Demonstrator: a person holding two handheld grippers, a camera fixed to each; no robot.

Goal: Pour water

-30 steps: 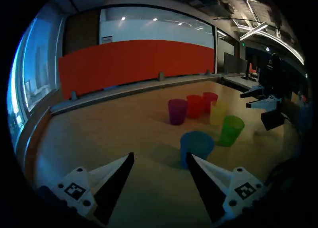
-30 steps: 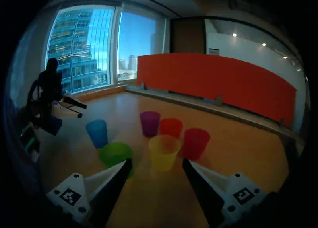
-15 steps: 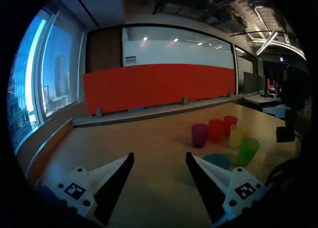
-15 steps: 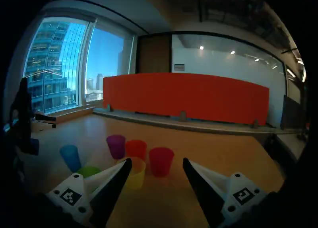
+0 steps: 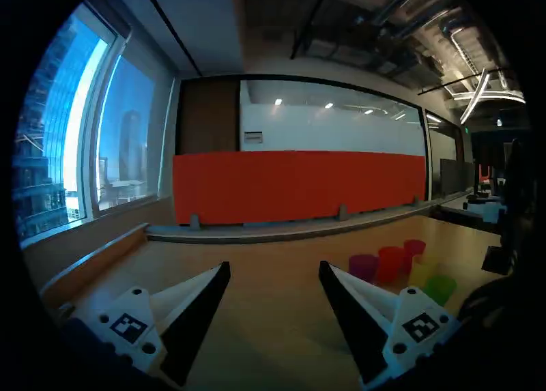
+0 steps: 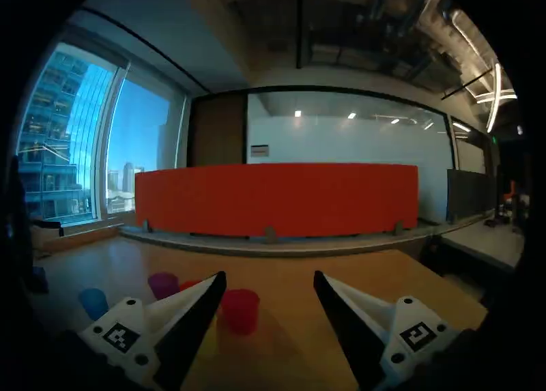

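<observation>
Several coloured plastic cups stand in a cluster on the wooden table (image 5: 273,336). In the left gripper view a purple cup (image 5: 362,266), a red cup (image 5: 391,263), a crimson cup (image 5: 413,247), a yellow cup (image 5: 423,271) and a green cup (image 5: 441,288) sit low at the right, beyond my right fingertip. My left gripper (image 5: 273,265) is open and holds nothing. In the right gripper view a crimson cup (image 6: 239,310), a purple cup (image 6: 162,284) and a blue cup (image 6: 93,301) stand low at the left. My right gripper (image 6: 268,275) is open and holds nothing.
An orange partition (image 5: 300,186) (image 6: 273,198) runs along the table's far edge. Tall windows (image 6: 68,152) fill the left wall. A dark shape (image 5: 496,258) stands at the right edge of the left gripper view. Bare tabletop (image 6: 382,282) lies right of the cups.
Both views have swung upward and drawn back. The cups have dropped toward the lower edge and look smaller. Both grippers stayed open.
</observation>
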